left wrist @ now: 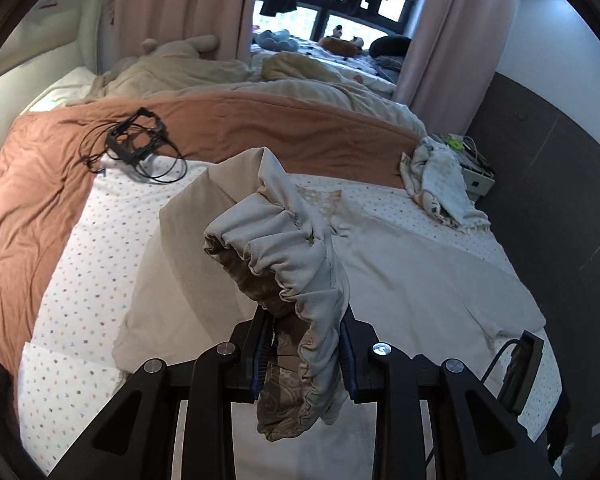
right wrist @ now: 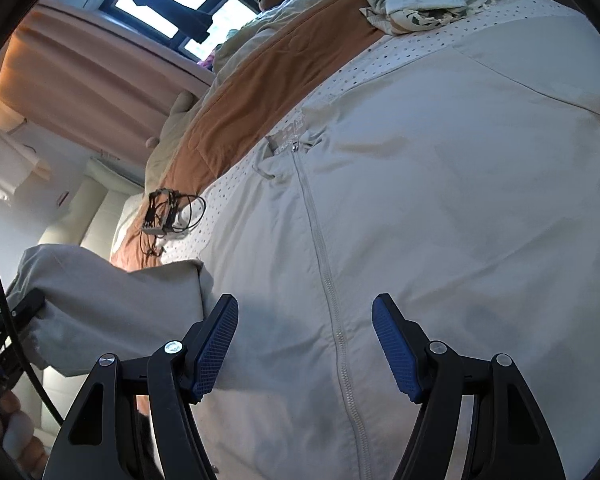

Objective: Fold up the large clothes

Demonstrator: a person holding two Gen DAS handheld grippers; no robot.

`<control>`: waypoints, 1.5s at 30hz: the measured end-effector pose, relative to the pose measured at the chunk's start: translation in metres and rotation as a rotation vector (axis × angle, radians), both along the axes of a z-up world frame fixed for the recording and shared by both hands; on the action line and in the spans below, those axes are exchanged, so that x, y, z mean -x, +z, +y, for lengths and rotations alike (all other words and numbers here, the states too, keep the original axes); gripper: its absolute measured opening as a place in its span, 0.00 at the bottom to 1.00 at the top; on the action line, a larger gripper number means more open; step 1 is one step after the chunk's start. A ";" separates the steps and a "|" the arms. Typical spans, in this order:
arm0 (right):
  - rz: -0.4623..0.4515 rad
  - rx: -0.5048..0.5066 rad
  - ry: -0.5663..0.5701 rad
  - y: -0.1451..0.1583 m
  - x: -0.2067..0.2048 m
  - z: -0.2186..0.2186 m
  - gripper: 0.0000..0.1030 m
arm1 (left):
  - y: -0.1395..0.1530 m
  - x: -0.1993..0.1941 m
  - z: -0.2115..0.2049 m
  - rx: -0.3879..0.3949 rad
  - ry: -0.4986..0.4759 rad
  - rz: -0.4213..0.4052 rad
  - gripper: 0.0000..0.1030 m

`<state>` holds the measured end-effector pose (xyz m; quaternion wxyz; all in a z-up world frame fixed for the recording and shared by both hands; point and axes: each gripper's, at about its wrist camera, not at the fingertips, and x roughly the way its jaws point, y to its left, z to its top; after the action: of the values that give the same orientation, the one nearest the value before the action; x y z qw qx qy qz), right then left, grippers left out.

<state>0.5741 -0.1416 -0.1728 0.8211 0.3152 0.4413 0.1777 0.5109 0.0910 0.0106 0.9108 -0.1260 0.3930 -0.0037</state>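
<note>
A large beige zip-up jacket (left wrist: 420, 264) lies spread on the dotted bed sheet (left wrist: 80, 280). My left gripper (left wrist: 306, 332) is shut on the elastic cuff of its sleeve (left wrist: 284, 252), which is lifted off the bed and bunches up over the fingers. In the right wrist view the raised sleeve (right wrist: 100, 292) stretches left to the left gripper (right wrist: 24, 308), held by a hand. My right gripper (right wrist: 305, 308) hovers open just above the jacket front (right wrist: 440, 200), left of the zipper (right wrist: 324, 264), with nothing between its blue pads (right wrist: 216, 344).
A rust-brown blanket (left wrist: 60, 184) covers the far and left part of the bed. A black frame gadget with cables (left wrist: 136, 140) lies on it. A crumpled pale cloth (left wrist: 440, 184) sits at the bed's right corner beside a bedside box (left wrist: 476, 176). Beige bedding (left wrist: 204, 72) is heaped behind.
</note>
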 end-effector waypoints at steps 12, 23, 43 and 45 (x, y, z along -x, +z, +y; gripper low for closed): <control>0.109 -0.162 -0.091 -0.029 -0.013 -0.040 0.68 | -0.068 -0.072 -0.033 0.242 -0.098 0.115 0.62; 0.167 -0.167 -0.077 -0.044 -0.017 -0.033 0.68 | -0.064 -0.039 0.000 0.186 -0.050 0.090 0.67; 0.198 -0.076 -0.177 -0.077 -0.037 -0.022 0.64 | -0.172 0.046 0.163 -0.006 0.234 0.257 0.48; 0.190 -0.078 -0.204 -0.078 -0.039 -0.026 0.62 | -0.188 0.047 0.169 -0.006 0.234 0.281 0.40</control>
<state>0.6127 -0.1672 -0.2507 0.7766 0.4053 0.4756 0.0798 0.4636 0.2597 -0.1776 0.8416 -0.1676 0.4989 0.1211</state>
